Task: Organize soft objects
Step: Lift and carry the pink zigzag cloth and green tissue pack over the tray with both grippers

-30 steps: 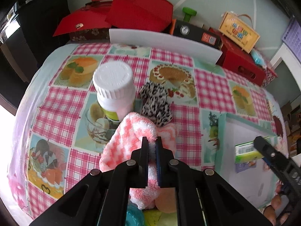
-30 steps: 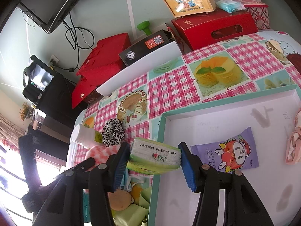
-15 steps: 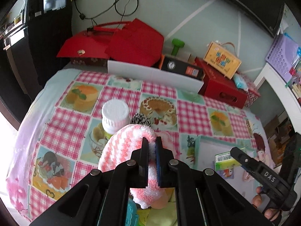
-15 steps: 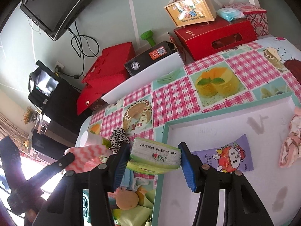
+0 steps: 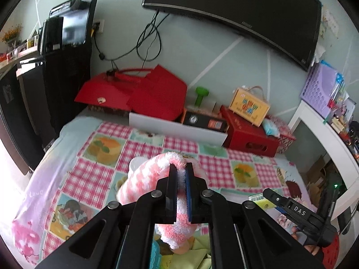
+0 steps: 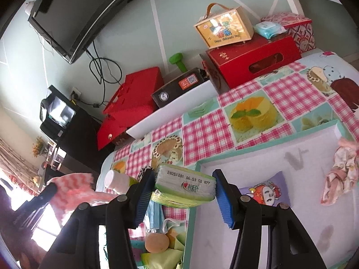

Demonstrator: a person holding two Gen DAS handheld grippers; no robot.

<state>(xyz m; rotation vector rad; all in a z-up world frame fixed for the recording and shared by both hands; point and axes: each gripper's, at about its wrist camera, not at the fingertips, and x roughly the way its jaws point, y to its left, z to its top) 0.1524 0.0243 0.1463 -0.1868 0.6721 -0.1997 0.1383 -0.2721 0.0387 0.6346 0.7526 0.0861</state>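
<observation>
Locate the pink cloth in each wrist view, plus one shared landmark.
Left wrist: pink cloth at centre, pinched in the left gripper.
Right wrist: far left edge, hanging from that gripper.
Shared landmark: green dumbbell against the back wall.

Fluffy pink-white cloth (image 5: 143,179); glossy plastic tissue pack (image 6: 185,187); smooth printed tablecloth (image 5: 139,148); matt black tongs (image 5: 180,192)

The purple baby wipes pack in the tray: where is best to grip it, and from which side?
The purple wipes pack lies flat on the tray floor, so coming from above looks best. Grip across its narrower width near the middle; the soft flat pouch probably gives little else to pinch.
</observation>
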